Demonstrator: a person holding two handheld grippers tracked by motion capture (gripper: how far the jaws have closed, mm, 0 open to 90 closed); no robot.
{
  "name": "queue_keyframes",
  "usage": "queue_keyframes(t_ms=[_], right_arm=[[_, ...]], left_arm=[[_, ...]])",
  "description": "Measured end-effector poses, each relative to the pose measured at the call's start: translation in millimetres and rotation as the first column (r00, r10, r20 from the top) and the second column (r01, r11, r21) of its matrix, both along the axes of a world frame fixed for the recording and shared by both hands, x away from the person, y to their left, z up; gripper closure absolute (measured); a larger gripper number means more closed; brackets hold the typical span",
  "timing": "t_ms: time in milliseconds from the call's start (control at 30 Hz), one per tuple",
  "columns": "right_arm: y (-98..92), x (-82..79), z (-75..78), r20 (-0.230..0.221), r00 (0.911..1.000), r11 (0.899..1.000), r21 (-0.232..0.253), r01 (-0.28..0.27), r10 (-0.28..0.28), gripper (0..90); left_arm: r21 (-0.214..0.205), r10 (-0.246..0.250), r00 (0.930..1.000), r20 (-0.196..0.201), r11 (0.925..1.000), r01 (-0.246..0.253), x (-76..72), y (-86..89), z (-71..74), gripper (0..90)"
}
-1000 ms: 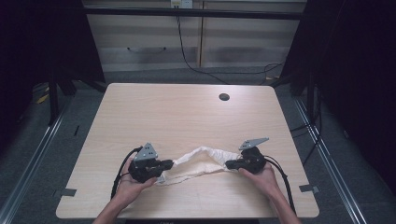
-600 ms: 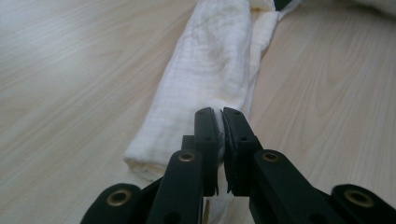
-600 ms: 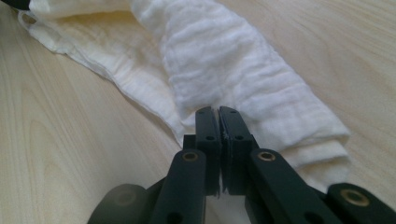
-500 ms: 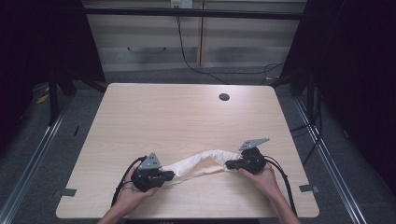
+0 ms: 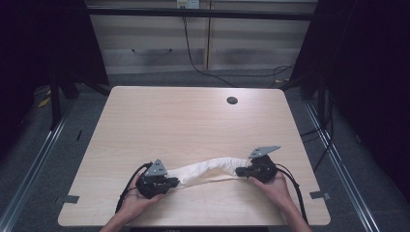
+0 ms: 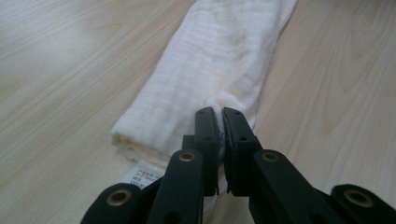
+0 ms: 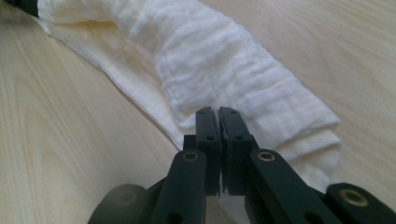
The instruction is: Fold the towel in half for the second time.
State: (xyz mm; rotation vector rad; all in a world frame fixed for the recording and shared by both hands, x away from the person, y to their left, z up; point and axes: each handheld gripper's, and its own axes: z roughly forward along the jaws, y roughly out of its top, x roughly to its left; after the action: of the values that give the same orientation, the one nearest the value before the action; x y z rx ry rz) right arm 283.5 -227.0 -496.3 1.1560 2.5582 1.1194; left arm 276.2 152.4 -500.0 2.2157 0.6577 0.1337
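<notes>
A white cloth [image 5: 208, 170], bunched into a long roll, lies across the table [image 5: 183, 121] at its 6 o'clock edge. The left gripper [image 5: 170, 182] pinches its 9 o'clock end, jaws closed tight on the fabric; the right gripper [image 5: 240, 171] clamps the 3 o'clock end likewise, fabric caught between nearly touching jaws
</notes>
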Motion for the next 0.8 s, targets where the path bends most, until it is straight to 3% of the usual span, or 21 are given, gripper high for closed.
queue_keyframes(t_ms=[267, 333, 367, 500, 633, 800], right_arm=[[-17.8, -21.3, 4.5, 0.025, 0.9982, 0.998, -0.022, 0.056, -0.055, 87.7], [-23.3, -27.8, 8.5, 0.018, 0.9979, 0.996, 0.059, 0.06, -0.061, 87.7], [-23.9, -30.3, 9.6, 0.021, 0.9981, 0.996, 0.069, 0.056, -0.058, 87.7], [-15.3, -38.1, 0.4, -0.005, 0.9996, 0.999, 0.027, 0.028, -0.028, 87.8], [-14.1, -37.9, 0.9, 0.011, 0.9989, 0.999, 0.004, 0.045, -0.045, 87.9], [-19.2, -28.9, 0.8, 0.022, 0.9965, 0.997, -0.007, 0.081, -0.081, 87.9]], left_arm=[[0.012, 0.015, 0.9998, 0.011, 0.9998, -0.015, -0.1, 1.1, 0.0, 85.6], [0.01, 0.026, 0.9995, 0.016, 0.9996, -0.026, 0.7, 2.7, -0.3, 85.5], [0.007, 0.035, 0.9993, 0.011, 0.9994, -0.035, 1.6, 4.5, -0.4, 85.6], [-0.001, 0.053, 0.9986, 0.01, 0.9986, -0.053, 4.7, 10.8, -1.4, 85.5], [-0.009, 0.054, 0.9985, 0.012, 0.9985, -0.054, 8.1, 14.4, -2.2, 85.6], [-0.05, 0.067, 0.9976, -0.017, 0.9964, -0.068, 16.1, 15.9, -4.9, 85.7]])
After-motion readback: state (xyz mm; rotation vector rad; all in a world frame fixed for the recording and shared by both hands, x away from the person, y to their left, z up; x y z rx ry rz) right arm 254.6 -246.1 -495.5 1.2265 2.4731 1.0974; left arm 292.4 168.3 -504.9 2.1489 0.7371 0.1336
